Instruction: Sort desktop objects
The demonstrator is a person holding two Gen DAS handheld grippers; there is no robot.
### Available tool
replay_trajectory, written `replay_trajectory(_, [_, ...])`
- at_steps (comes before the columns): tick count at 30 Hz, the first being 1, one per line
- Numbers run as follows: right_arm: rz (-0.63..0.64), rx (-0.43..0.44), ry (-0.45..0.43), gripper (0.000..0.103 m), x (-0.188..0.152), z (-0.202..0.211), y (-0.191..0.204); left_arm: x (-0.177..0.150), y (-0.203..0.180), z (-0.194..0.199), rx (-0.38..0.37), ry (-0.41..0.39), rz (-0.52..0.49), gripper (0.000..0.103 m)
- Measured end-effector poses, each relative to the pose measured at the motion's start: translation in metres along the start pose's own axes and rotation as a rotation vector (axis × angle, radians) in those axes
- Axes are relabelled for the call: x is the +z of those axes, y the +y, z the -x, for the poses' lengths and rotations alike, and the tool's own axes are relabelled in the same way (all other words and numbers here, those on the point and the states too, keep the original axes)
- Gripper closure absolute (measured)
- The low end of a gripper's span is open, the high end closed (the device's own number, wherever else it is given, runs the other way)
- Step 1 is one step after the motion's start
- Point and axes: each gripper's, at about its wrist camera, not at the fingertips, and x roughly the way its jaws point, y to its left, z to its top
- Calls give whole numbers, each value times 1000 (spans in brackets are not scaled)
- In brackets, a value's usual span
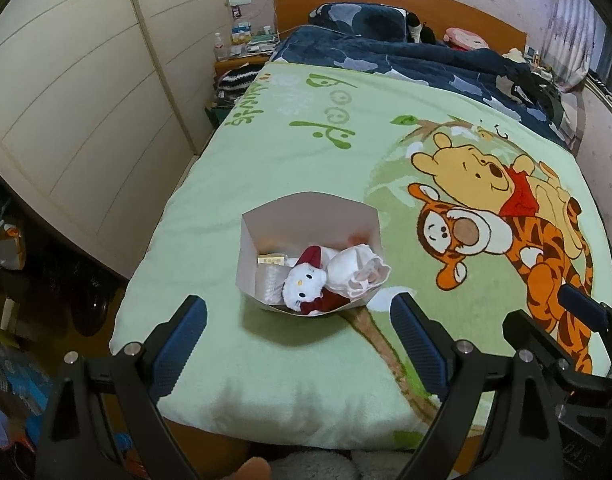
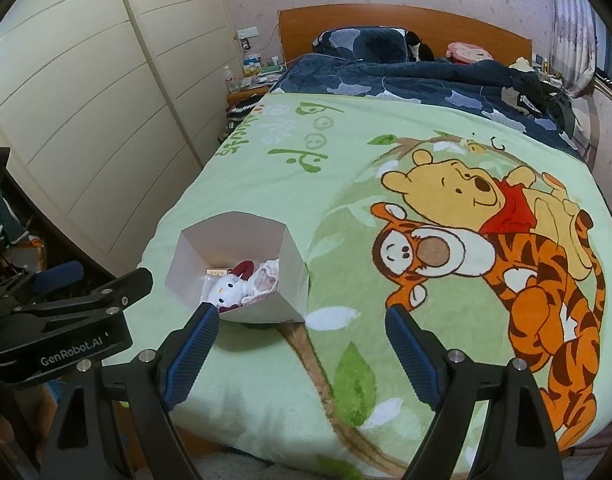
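Observation:
A white paper box sits open-topped on the green blanket. Inside lie a white cat plush with a red bow, a white and pink cloth bundle, a small yellow box and a clear plastic item. My left gripper is open just in front of the box, nothing between its fingers. My right gripper is open too, over the blanket to the right of the box; its left fingertip is near the plush. Each gripper shows at the edge of the other's view.
A green cartoon blanket covers the bed, with a dark blue quilt and wooden headboard behind. A cluttered nightstand and white wardrobe are at left. Clutter covers the floor beside the bed.

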Motion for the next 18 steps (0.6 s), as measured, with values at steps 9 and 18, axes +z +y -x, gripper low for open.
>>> replay_trajectory(9, [2,1,4,16,-5,2,-1,-3,-2,-1,-17,11,-4,9])
replay_trajectory(18, [6,1,1,16,-5,2,-1,-3,-6,1,-46,0,-16,9])
